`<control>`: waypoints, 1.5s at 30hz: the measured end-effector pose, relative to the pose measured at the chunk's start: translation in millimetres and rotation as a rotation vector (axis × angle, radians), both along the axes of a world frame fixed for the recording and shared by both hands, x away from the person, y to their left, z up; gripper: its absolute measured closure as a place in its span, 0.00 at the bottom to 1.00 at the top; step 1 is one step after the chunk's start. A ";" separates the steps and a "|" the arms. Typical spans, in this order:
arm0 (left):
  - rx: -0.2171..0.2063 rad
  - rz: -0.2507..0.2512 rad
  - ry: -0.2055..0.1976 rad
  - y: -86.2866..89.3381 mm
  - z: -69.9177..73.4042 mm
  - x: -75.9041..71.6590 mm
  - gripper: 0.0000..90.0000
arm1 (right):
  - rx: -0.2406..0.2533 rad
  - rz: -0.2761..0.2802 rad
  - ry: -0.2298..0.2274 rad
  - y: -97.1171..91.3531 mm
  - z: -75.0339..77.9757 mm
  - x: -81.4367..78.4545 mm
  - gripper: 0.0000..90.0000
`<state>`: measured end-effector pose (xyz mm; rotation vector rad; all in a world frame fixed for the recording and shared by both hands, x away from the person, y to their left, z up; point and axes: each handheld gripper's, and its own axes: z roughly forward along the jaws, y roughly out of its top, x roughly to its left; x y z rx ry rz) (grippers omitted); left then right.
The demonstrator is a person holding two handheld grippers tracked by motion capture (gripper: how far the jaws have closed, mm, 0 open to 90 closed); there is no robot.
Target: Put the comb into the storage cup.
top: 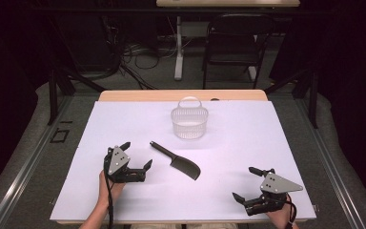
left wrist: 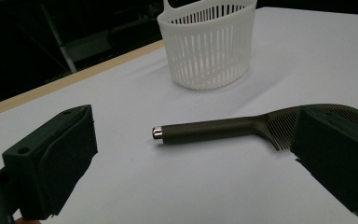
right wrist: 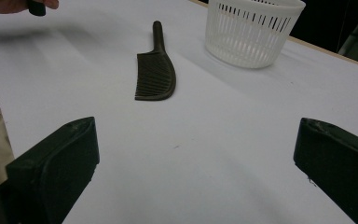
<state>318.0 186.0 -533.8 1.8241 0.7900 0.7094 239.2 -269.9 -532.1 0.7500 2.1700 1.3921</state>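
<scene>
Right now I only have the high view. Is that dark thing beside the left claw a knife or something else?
Observer: It's a comb. The right gripper view shows fine teeth across its broad head.
Operator: Is the left claw lined up on its handle?
Observer: Roughly. In the left gripper view the handle's end, tipped with a small shiny cap, lies on the table between the open jaws and touches neither.
</scene>
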 end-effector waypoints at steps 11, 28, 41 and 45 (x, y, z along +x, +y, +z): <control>0.005 0.020 0.055 -5.1 12.6 18.1 0.01 | -0.003 -0.003 0.005 -0.1 -1.8 1.9 0.00; 0.048 0.049 0.164 -15.1 16.6 52.9 0.01 | -0.006 -0.008 0.008 -3.5 -2.3 -2.0 0.00; 0.115 0.060 0.208 -32.6 24.1 77.6 0.00 | -0.013 0.007 0.017 0.8 -2.8 0.7 0.00; 0.142 0.060 0.222 -38.2 23.9 83.8 0.05 | -0.013 0.008 0.012 0.2 -2.7 0.6 0.00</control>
